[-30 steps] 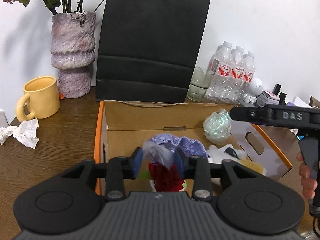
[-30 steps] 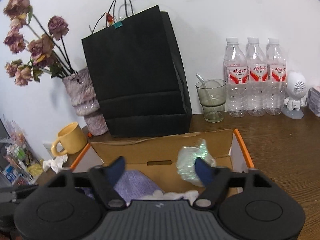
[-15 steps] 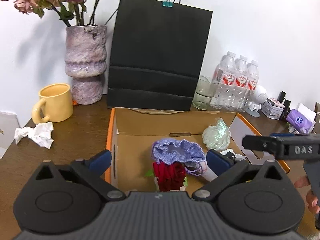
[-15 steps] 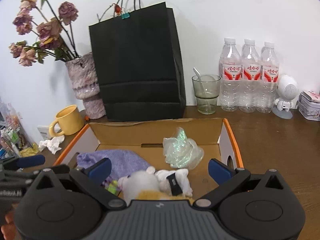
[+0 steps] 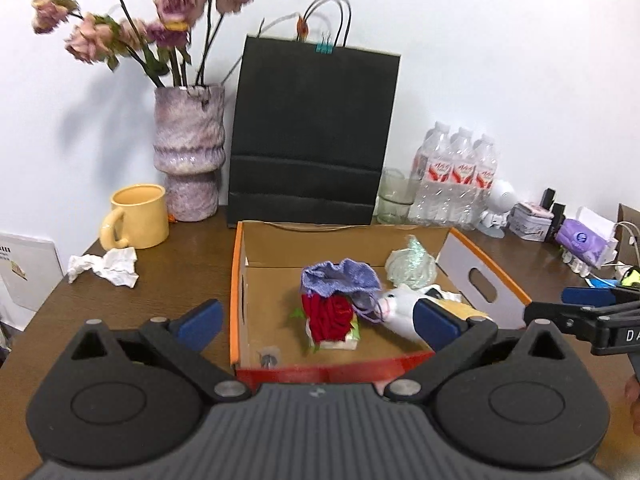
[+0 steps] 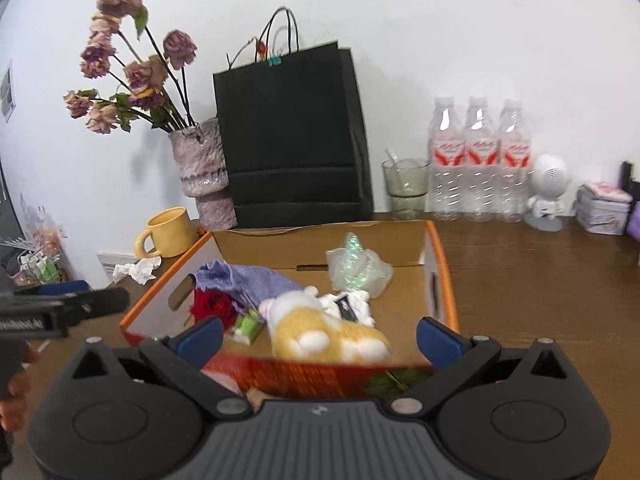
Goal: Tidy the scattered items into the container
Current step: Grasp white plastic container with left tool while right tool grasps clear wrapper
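Straight ahead of the left gripper (image 5: 316,322) stands the cardboard box (image 5: 480,276) with orange edges, on the brown worktop (image 5: 176,288). The jaws of this gripper have just been opening and now stand wide apart, with nothing pressed between them. Beyond its fingertips, inside the box, lie a red rose (image 5: 330,316), a purple knitted pouch (image 5: 340,276), an iridescent plastic wrap (image 5: 412,266) and a white plush toy (image 5: 400,310). To the left of this gripper, outside the box, a crumpled tissue (image 5: 106,266) lies near a yellow mug (image 5: 138,216). The right gripper (image 6: 318,334) is also spread wide and holds nothing; its jaws have just been opening too. Just past its fingertips a yellow and white plush toy (image 6: 320,330) rests in the box, near the front wall. Behind the box stands a black paper bag (image 6: 292,136).
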The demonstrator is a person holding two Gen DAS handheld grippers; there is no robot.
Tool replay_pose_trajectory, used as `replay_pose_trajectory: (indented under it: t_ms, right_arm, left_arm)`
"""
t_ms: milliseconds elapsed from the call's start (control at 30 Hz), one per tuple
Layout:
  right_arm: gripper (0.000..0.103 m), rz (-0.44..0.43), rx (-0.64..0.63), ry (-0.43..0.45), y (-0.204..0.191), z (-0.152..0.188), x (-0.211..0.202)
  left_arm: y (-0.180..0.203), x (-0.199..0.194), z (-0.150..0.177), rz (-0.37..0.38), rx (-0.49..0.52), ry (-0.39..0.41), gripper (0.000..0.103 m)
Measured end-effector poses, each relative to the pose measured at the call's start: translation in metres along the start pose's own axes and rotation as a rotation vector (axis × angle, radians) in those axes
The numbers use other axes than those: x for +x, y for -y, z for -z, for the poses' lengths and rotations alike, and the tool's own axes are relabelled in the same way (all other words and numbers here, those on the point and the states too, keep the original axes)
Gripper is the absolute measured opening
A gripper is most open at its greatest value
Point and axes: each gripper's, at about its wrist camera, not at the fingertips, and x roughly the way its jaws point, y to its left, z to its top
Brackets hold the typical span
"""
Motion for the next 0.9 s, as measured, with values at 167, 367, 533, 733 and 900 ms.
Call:
replay_pose_trajectory:
  t_ms: [167, 367, 533, 733, 900]
  right_arm:
    - [0.103, 0.029, -0.005, 0.024, 0.013, 0.031, -0.037]
    - [0.103, 0.113, -0.034, -0.019, 0.024, 0.076, -0.046]
    - [0.101, 0.145, -0.003, -0.052, 0.035, 0.098, -0.038]
    - [0.095, 0.161, -0.025, -0.053, 0.048, 0.094, -0.031]
    - [0.079, 0.175, -0.061, -0.092, 0.063, 0.086, -0.009]
  left_arm:
    - [0.005, -0.028, 0.029, 0.018, -0.005, 0.004, 0.103]
    - [0.013, -0.036, 0.066, 0.004, -0.021, -0.038, 0.103]
    - [0.029, -0.022, 0.083, 0.016, -0.003, -0.101, 0.103]
    - [0.039, -0.006, 0.088, 0.006, 0.001, -0.124, 0.103]
    - [0.051, 0.015, 0.086, -0.027, 0.031, -0.135, 0.103]
